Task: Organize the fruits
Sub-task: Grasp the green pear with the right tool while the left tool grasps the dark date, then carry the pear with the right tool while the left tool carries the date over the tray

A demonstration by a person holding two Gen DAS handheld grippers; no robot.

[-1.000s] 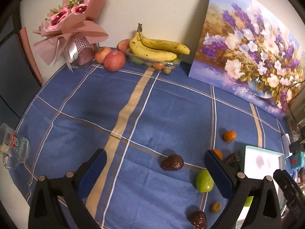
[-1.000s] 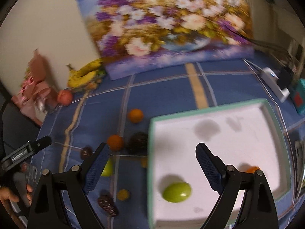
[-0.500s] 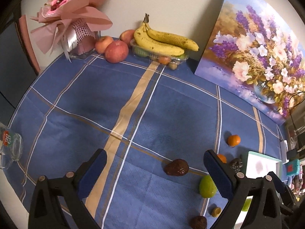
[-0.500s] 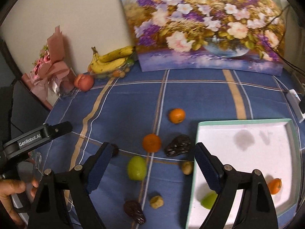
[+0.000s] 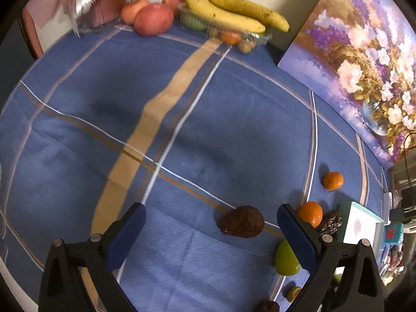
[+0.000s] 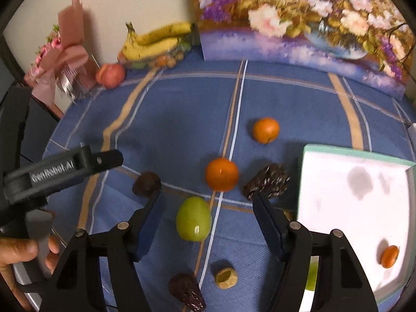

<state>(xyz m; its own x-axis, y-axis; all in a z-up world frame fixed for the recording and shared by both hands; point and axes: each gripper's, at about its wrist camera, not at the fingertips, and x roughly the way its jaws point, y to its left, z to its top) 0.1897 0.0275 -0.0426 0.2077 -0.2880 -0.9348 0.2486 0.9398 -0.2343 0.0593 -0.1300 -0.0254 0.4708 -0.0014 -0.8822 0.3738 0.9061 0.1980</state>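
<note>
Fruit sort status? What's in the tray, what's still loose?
Done: one small orange fruit lies in the white tray. In hand: nothing yet; the right gripper is closing around the green fruit, pads not touching. Left: two oranges, the pinecone-like piece and the dark fruit.

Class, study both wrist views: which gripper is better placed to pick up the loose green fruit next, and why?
Right. The right gripper already frames the green fruit, jaws closing. The left gripper brackets a brown fruit instead.
</note>
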